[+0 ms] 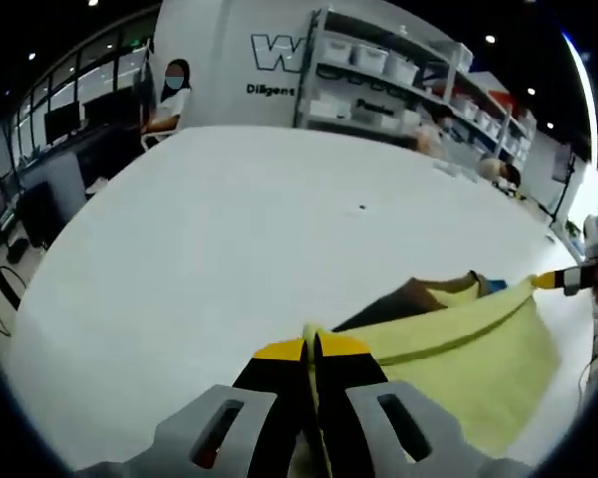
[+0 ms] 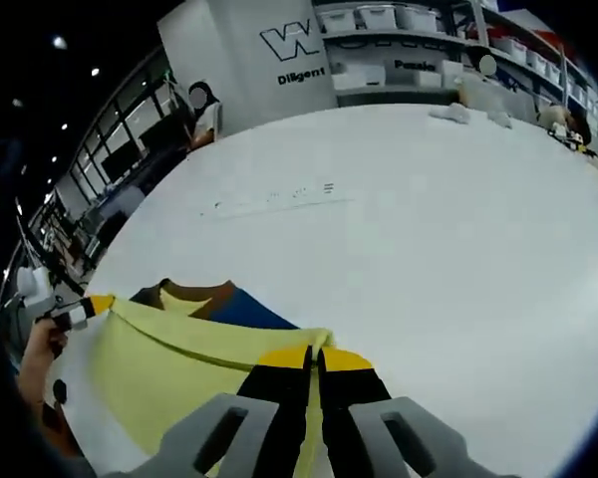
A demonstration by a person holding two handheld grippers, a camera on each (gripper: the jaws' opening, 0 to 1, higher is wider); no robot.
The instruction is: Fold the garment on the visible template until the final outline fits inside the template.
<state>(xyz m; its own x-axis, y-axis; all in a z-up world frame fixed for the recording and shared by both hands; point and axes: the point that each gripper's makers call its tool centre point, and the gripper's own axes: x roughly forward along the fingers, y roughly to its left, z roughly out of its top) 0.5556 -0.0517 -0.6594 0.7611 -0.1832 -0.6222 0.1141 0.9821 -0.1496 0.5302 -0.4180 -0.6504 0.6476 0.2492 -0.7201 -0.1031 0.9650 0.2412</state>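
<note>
Garment first: a pale yellow-green garment hangs stretched between the two grippers above a white table. In the left gripper view, the left gripper has its yellow-tipped black jaws pressed together on one corner of the cloth, and the fabric runs from there out to the right as a taut upper edge with a stitched seam below it. That edge ends at the right gripper, seen small at the far right, which pinches the other corner. In the right gripper view the same holds in mirror: the right gripper has its jaws closed on the yellow cloth, and the fabric stretches left to the left gripper, held by a hand at the edge of the picture.

Just beyond the lifted edge, brown and blue fabric shows, with a yellow collar-like shape in it; whether this is part of the same garment or a separate piece I cannot tell, as the view is distorted there. In the left gripper view it appears as a dark brown patch with a little blue beside it.

Farther across the table lies a faint printed line of marks. Beyond the table's far edge a seated person wearing a face mask is at a desk, beside a white wall with dark lettering and shelving that holds white bins.
</note>
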